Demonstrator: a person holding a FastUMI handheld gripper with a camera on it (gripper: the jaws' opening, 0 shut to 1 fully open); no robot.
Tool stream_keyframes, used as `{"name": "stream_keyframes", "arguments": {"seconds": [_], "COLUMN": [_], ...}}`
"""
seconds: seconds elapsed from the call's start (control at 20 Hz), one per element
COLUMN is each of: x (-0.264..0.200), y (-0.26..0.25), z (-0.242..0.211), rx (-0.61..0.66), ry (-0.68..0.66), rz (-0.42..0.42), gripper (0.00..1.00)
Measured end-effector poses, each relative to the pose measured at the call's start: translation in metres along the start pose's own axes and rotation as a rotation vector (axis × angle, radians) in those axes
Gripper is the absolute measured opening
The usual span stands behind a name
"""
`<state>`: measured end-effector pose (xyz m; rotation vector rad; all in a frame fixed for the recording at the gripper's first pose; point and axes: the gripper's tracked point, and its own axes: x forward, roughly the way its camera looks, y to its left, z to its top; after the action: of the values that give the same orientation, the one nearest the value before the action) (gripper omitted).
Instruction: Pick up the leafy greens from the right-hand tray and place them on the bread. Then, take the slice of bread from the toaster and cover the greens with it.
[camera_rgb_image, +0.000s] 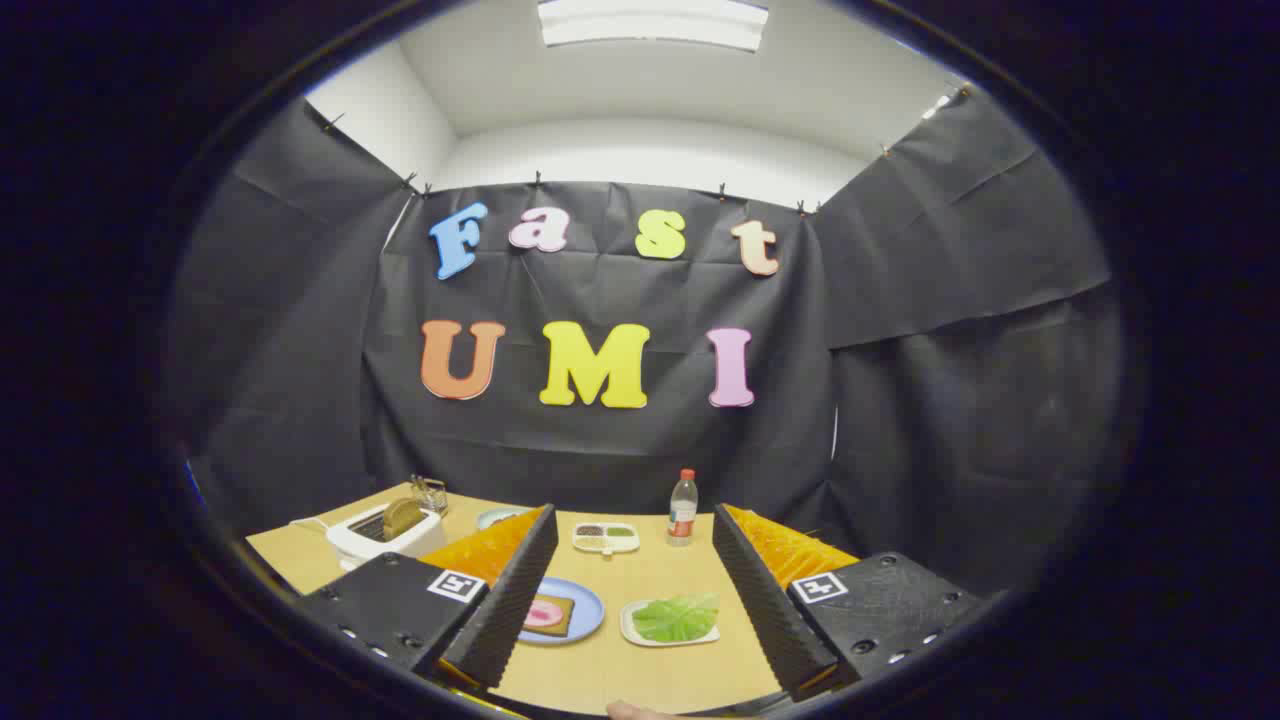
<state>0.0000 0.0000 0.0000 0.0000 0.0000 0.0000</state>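
Note:
The leafy greens (677, 617) lie on a small white tray (634, 632) on the wooden table, between my fingers and nearer the right one. To their left a blue plate (590, 610) holds a slice of bread (553, 616) with a pink slice of meat on it, partly hidden by my left finger. A white toaster (385, 536) stands beyond the left finger with a brown slice of bread (402, 516) sticking up from its slot. My gripper (632, 540) is open, held above the table with nothing between its fingers.
A divided white dish (605, 538) with small fillings sits at the table's back, a clear bottle with a red cap (683, 508) right of it. A light blue plate (497, 517) and a wire rack (430, 492) stand behind the toaster. A fingertip shows at the near table edge.

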Motion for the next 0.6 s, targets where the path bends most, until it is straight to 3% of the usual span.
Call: {"name": "stream_keyframes", "arguments": {"seconds": [0.6], "x": [0.007], "y": [0.0], "z": [-0.012], "rx": [0.02], "ry": [0.029], "rz": [0.016], "gripper": [0.95]}}
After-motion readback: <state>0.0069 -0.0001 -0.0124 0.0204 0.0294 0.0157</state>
